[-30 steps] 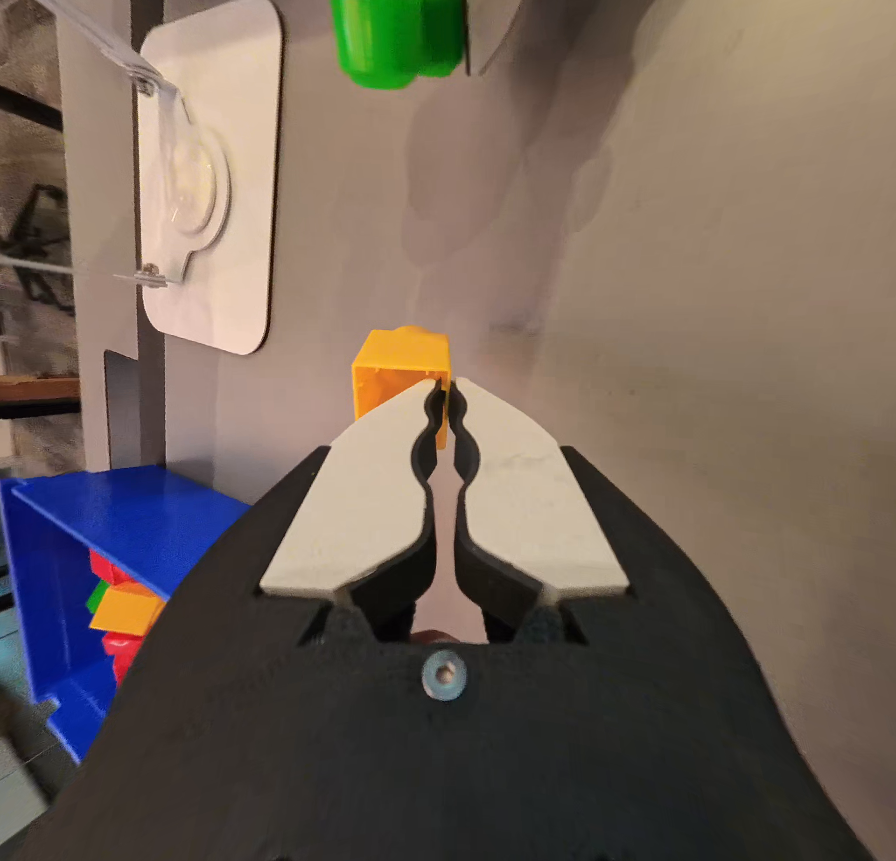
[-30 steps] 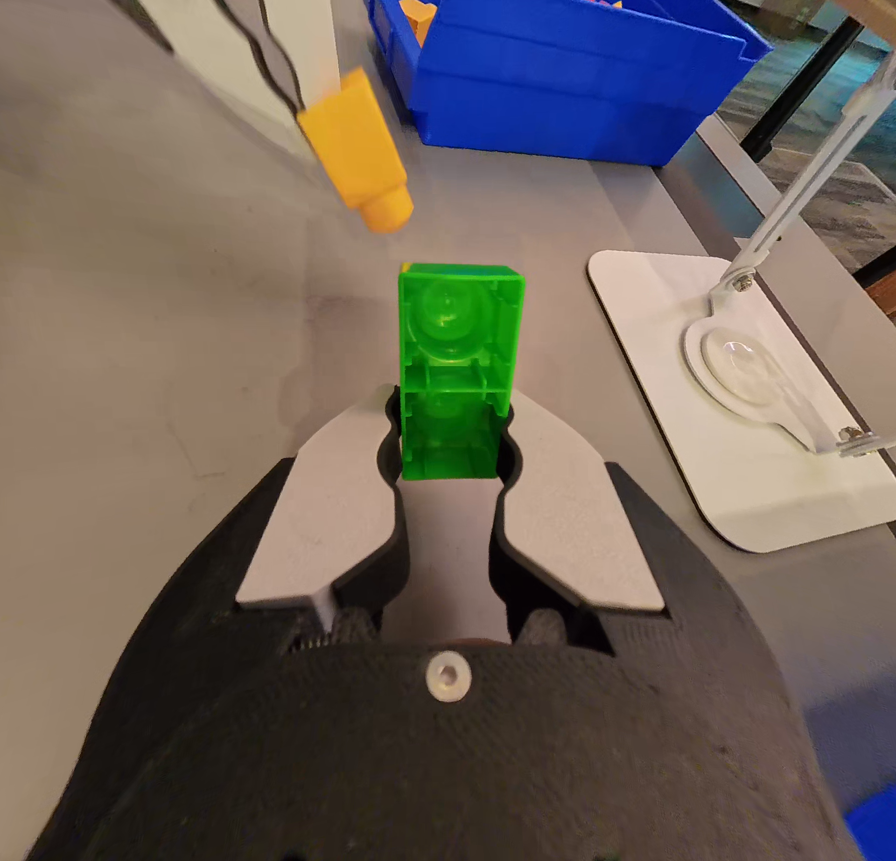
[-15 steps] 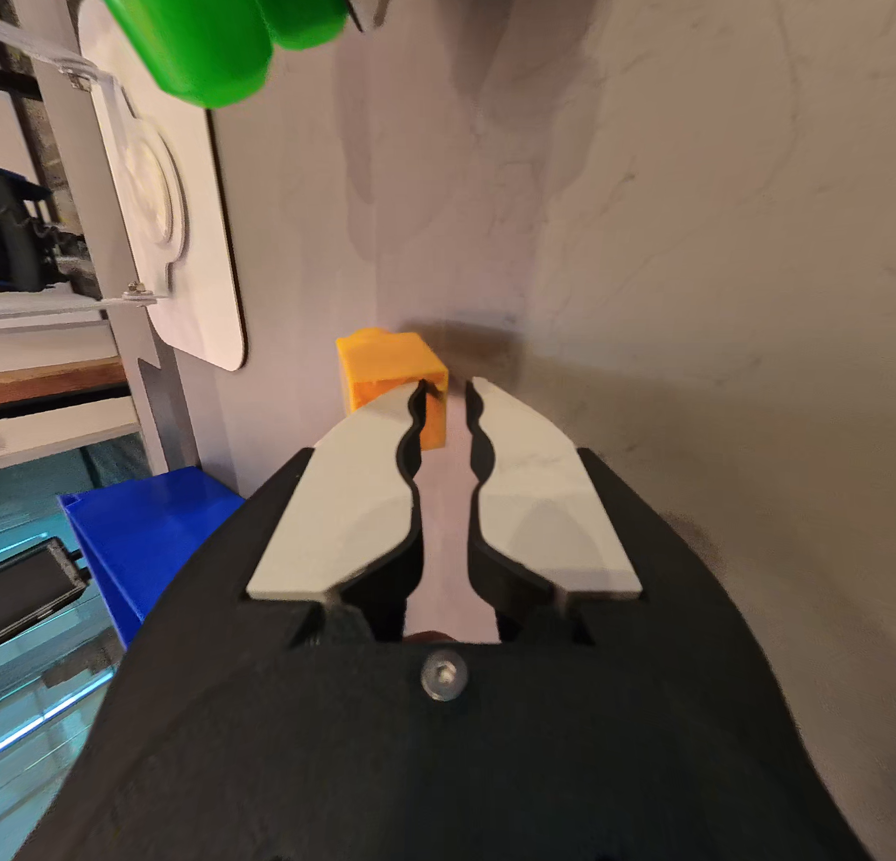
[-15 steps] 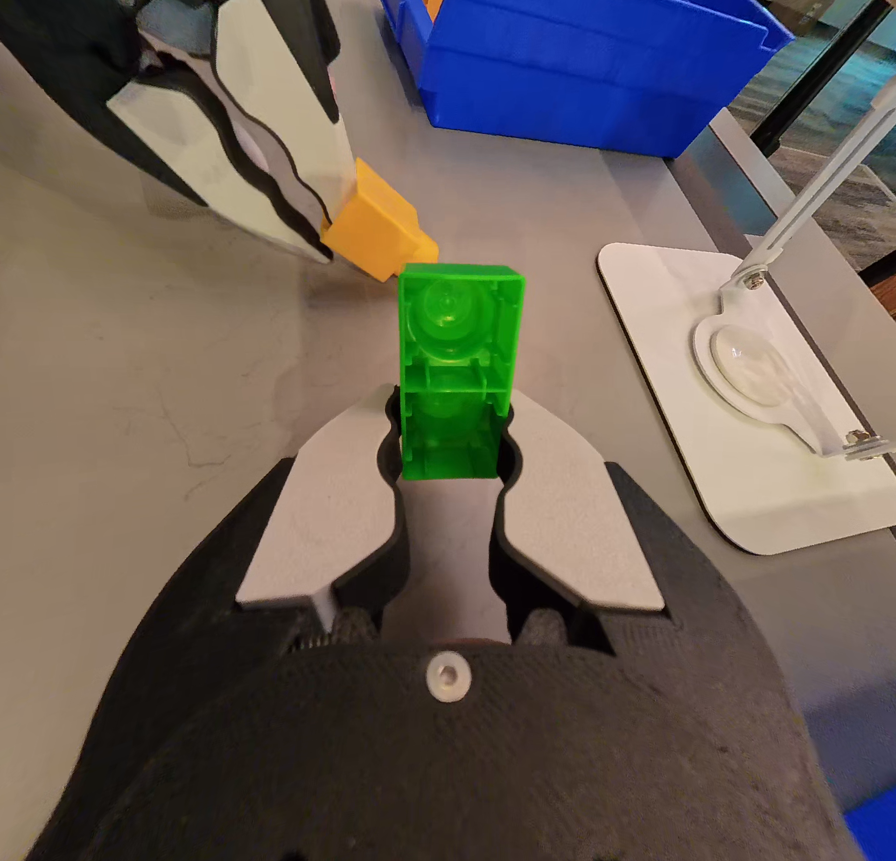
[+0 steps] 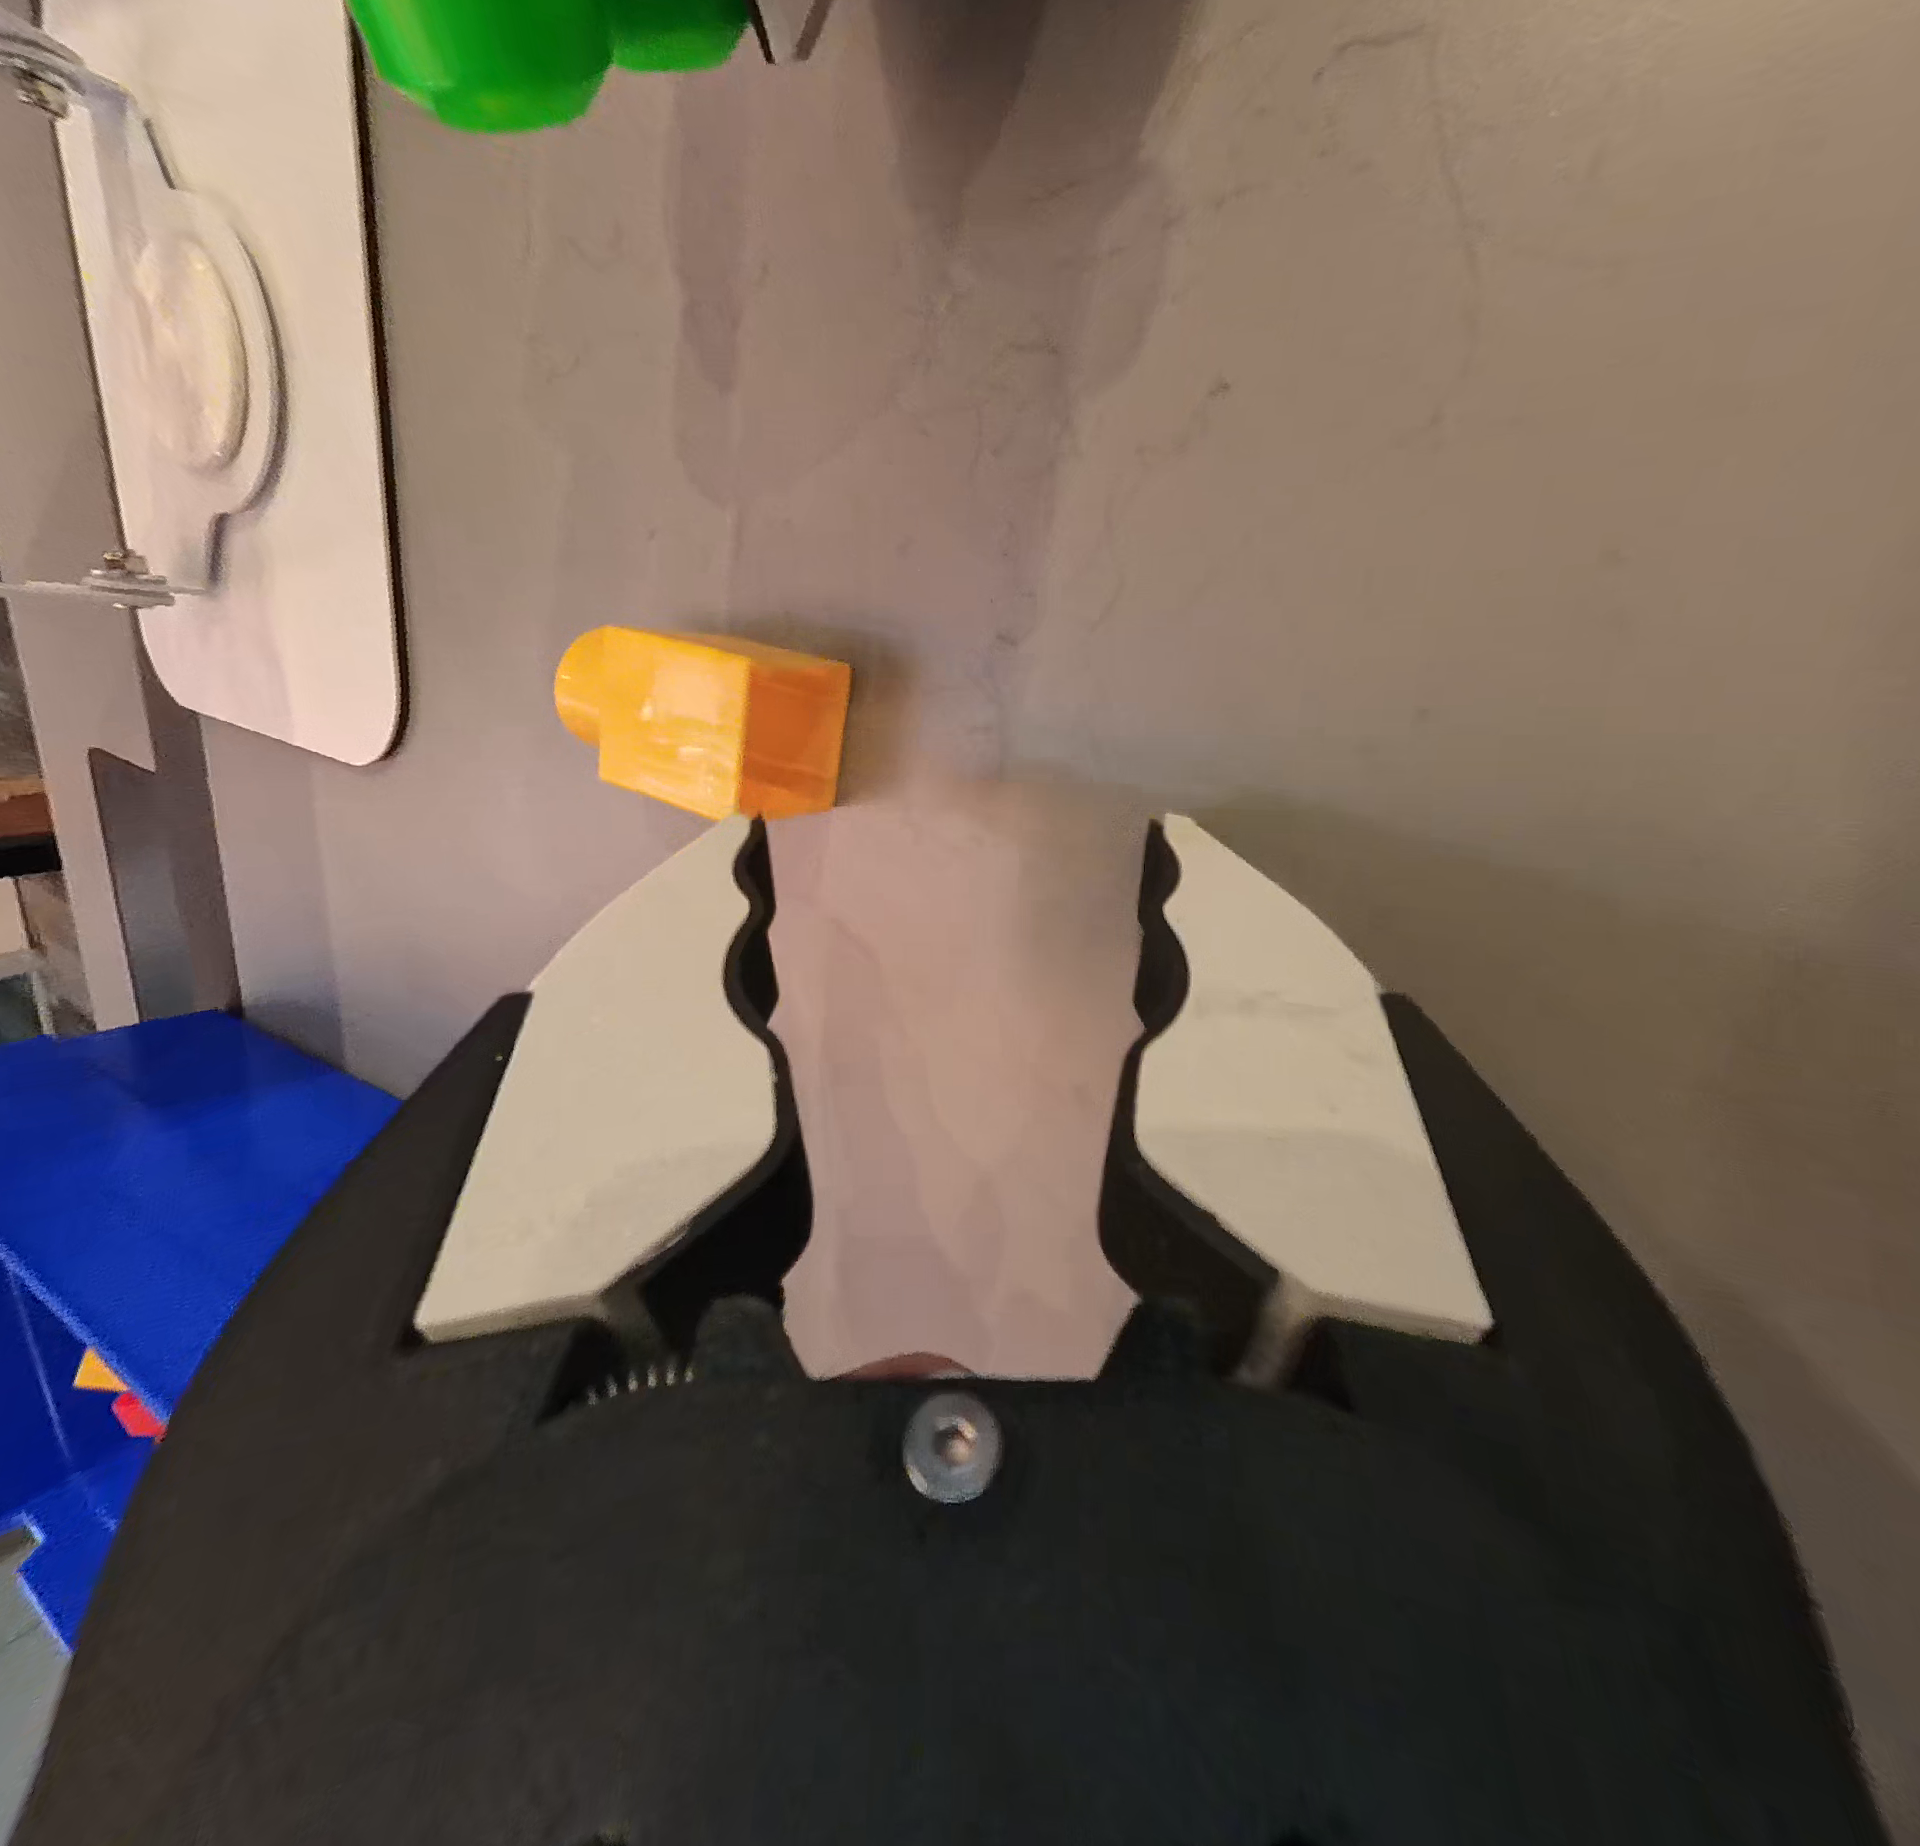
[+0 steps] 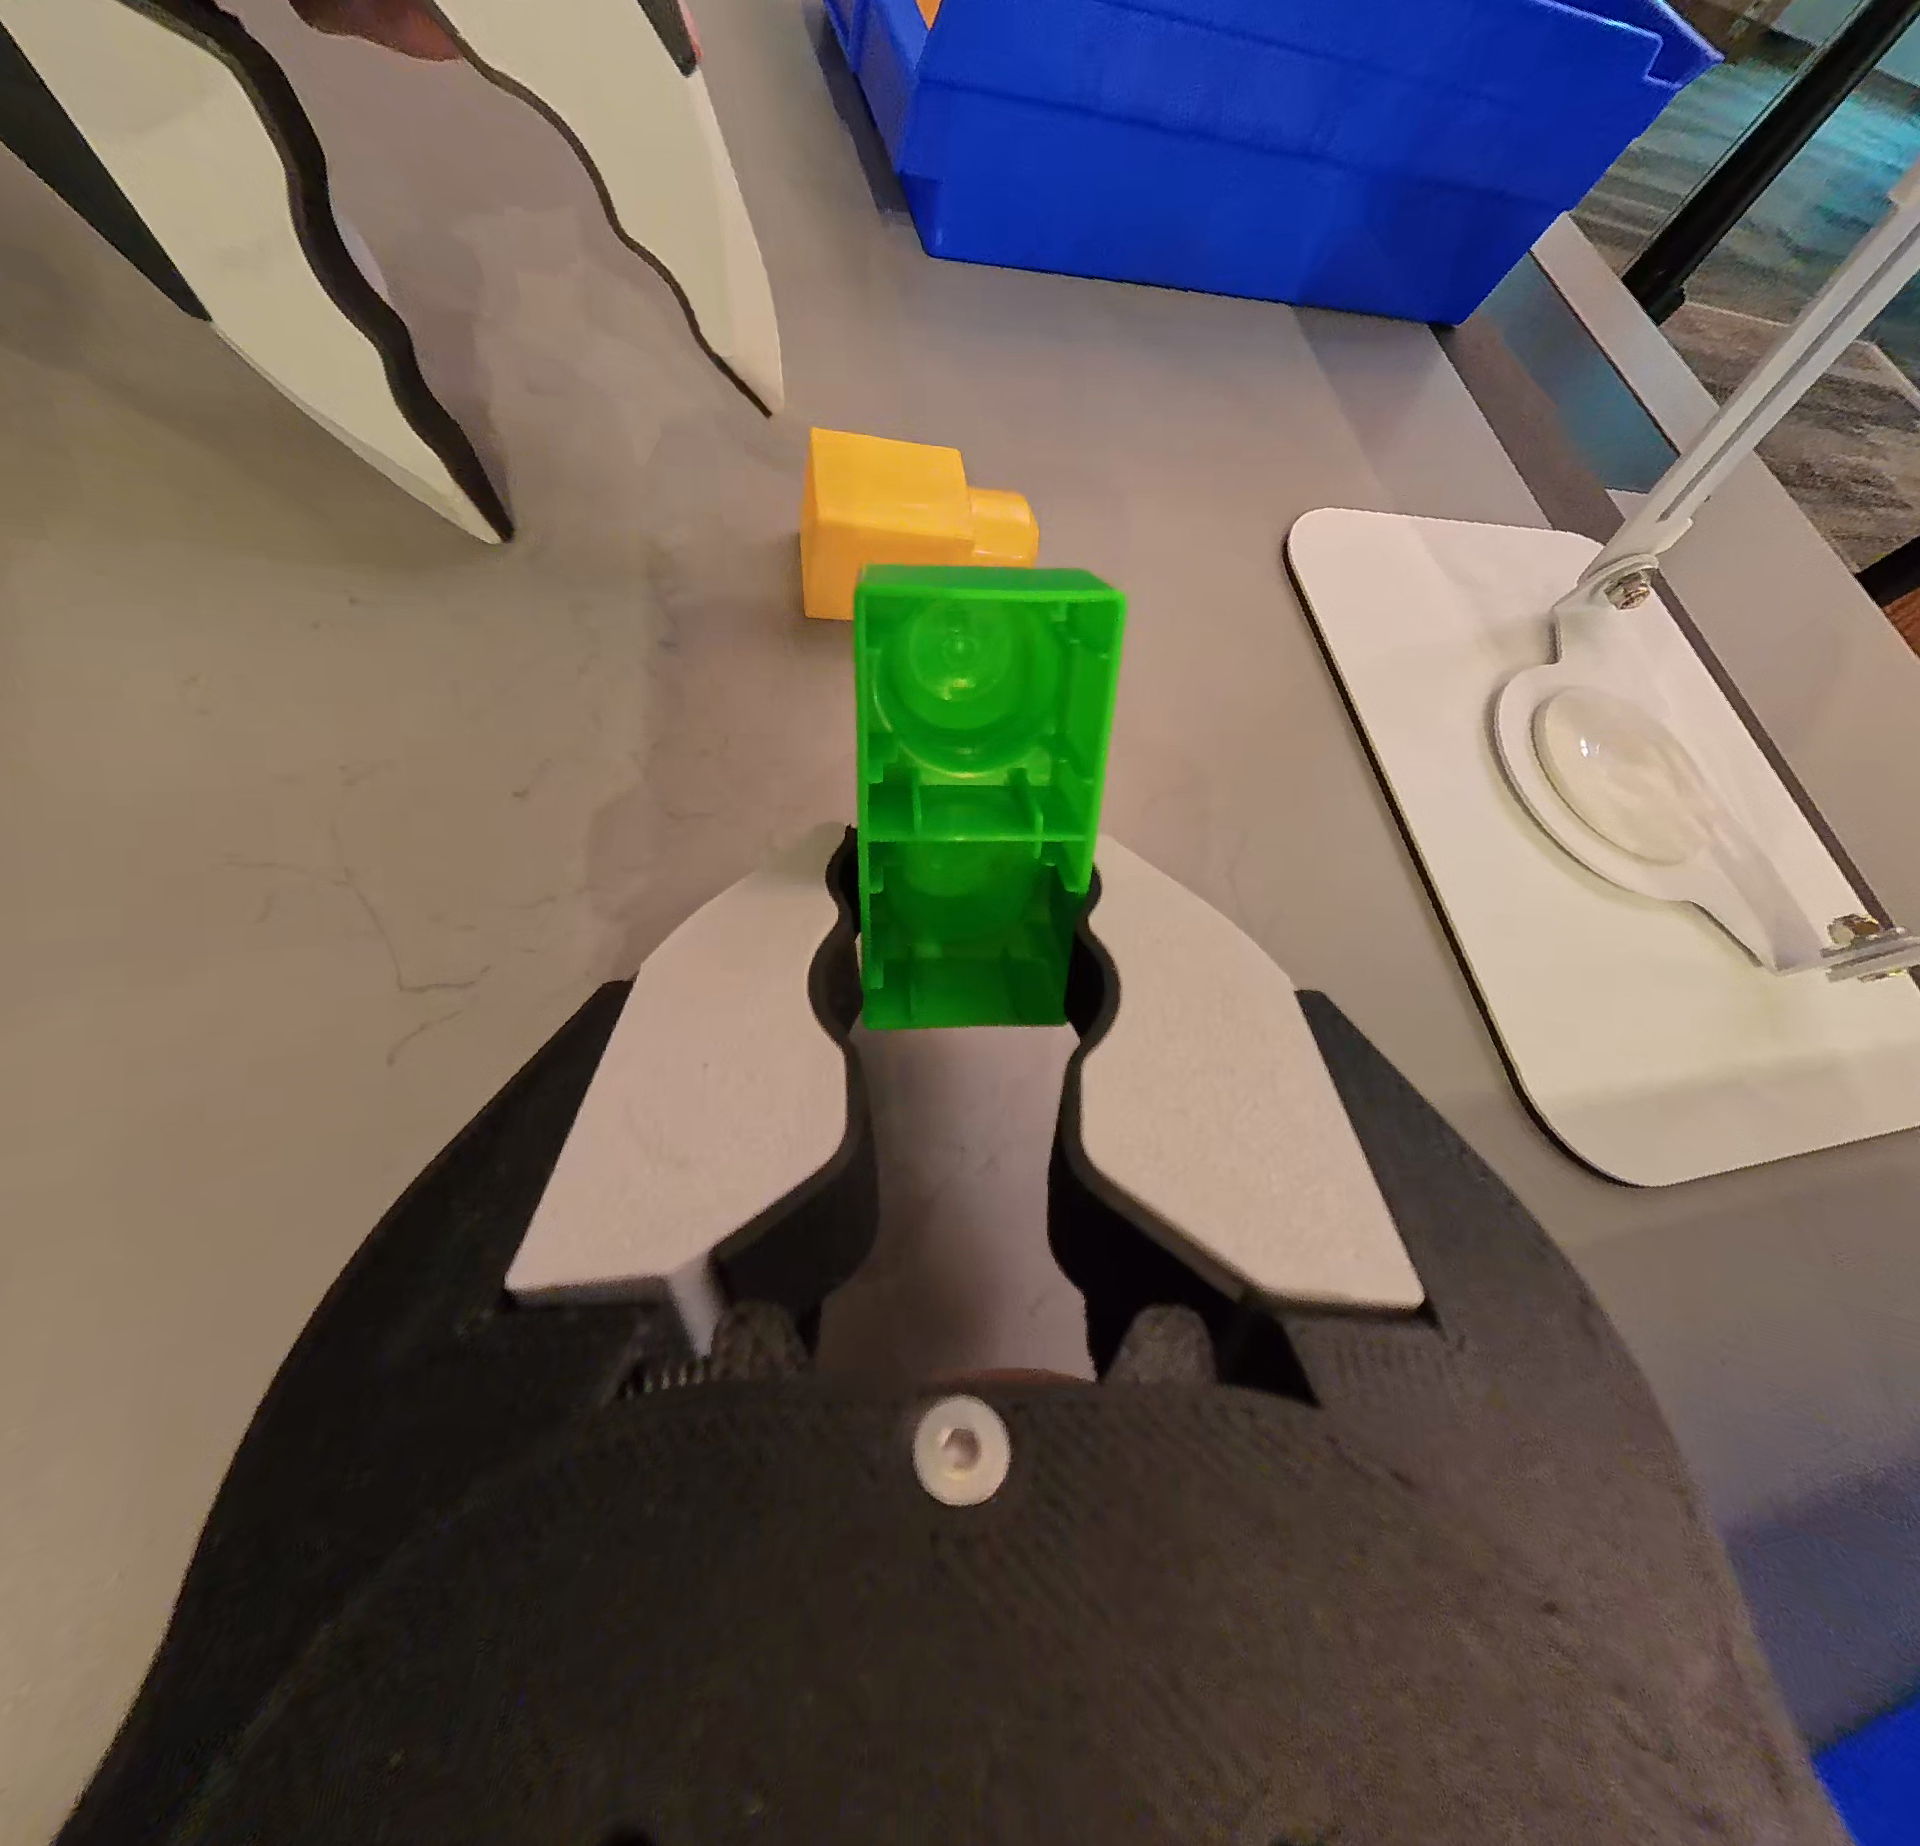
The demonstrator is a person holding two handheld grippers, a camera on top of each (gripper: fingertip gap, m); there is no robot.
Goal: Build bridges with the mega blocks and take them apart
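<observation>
Left wrist view: left gripper fingers spread wide, nothing between them; orange block on its side on the table, centre-left. Right wrist view: right gripper clamped on green block, centre frame; orange block just behind.

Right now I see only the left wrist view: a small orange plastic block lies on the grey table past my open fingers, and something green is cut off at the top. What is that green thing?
Observer: A bright green two-stud plastic block, gripped at its near end by the right gripper, hollow underside facing the camera.
Operator: Is the orange block under it?
Observer: The small orange block lies on its side on the table, just beyond the green block's far end, stud toward the white base plate.
Operator: Where do spare blocks sit?
Observer: In the blue plastic bin behind; one orange piece shows in it.
</observation>
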